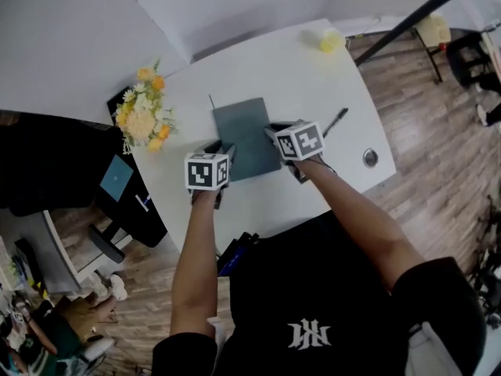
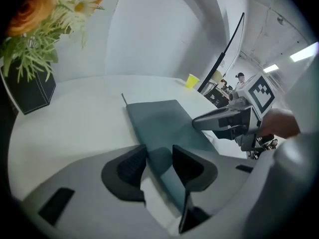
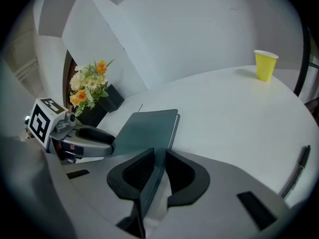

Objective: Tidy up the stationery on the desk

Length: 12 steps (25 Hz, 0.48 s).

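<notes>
A dark teal notebook lies in the middle of the white desk. My left gripper is at its near left corner, shut on the cover and the white pages. My right gripper is at the near right corner, shut on the cover, which shows edge-on between the pads. A black pen lies to the right of the notebook. A thin dark stick lies at the notebook's far left corner.
A vase of yellow and orange flowers stands at the desk's left edge. A yellow paper cup stands at the far right. A small round metal object sits near the right edge.
</notes>
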{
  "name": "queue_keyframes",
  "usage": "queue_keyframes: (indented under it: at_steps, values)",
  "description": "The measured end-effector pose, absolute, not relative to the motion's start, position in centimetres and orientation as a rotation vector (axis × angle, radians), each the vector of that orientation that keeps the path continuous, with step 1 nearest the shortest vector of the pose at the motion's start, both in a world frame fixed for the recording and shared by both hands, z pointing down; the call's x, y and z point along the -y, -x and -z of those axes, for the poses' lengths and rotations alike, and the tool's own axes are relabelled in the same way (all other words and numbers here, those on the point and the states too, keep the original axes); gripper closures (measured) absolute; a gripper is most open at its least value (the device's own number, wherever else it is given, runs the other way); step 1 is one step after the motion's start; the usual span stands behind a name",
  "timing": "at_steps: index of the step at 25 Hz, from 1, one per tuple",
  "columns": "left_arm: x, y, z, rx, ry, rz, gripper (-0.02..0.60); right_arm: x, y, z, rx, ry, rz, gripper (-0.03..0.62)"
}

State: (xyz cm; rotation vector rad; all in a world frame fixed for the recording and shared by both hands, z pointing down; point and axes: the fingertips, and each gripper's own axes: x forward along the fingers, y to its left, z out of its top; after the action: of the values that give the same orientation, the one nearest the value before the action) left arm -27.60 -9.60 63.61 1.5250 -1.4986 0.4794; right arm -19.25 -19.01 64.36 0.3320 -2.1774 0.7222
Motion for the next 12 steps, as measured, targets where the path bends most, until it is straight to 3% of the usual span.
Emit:
queue_keyframes:
  at_steps: [12]
  values:
    - [6.5, 21.5, -64.0, 1.471, -1.427, -0.513, 0.419, 16.8, 14.4, -64.7, 2.172, -0.131, -0.632, 0.5]
